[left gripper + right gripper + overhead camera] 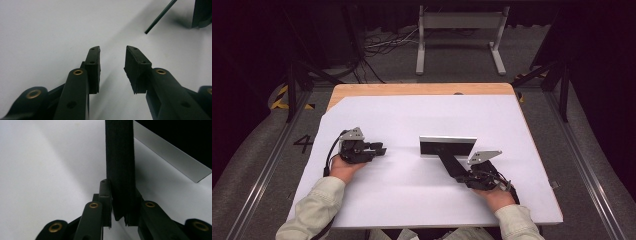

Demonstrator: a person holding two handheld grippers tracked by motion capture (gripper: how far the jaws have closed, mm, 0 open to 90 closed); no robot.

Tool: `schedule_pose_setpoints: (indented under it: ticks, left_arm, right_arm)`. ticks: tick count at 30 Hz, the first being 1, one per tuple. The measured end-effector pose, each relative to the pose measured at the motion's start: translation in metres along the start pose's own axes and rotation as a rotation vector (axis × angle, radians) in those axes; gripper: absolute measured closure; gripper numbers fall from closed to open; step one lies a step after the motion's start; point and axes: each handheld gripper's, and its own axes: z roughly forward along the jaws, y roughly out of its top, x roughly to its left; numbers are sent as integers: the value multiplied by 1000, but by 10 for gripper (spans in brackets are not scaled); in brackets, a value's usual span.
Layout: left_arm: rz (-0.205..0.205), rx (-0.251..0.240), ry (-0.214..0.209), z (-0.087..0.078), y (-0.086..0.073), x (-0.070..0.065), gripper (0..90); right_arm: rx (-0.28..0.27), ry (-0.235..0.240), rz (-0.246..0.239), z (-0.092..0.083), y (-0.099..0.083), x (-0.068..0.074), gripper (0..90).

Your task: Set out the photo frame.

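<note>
A long flat black strip [448,161] lies slanted on the white sheet, running from a low silver-edged black box [447,146] toward my right gripper [462,176]. In the right gripper view the strip [120,150] stands between the jaws of that gripper [120,183]. It rests against the right pad, and a thin white sliver shows beside the left pad, so the jaws stand slightly open around it. My left gripper [382,148] rests at the left of the sheet, open and empty [113,53], pointing toward the box.
The white sheet [412,200] covers most of a wooden table [412,89]. In the left gripper view the far end of the strip [160,17] and a dark part of the other gripper [202,12] show at the top right. Metal frames and cables stand beyond the table.
</note>
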Motion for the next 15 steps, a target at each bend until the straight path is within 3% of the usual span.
schedule_pose_setpoints:
  ticks: [15]
  left_arm:
    - [0,0,-1,0,0,0,654]
  right_arm:
    - [-35,10,9,-10,2,0,726]
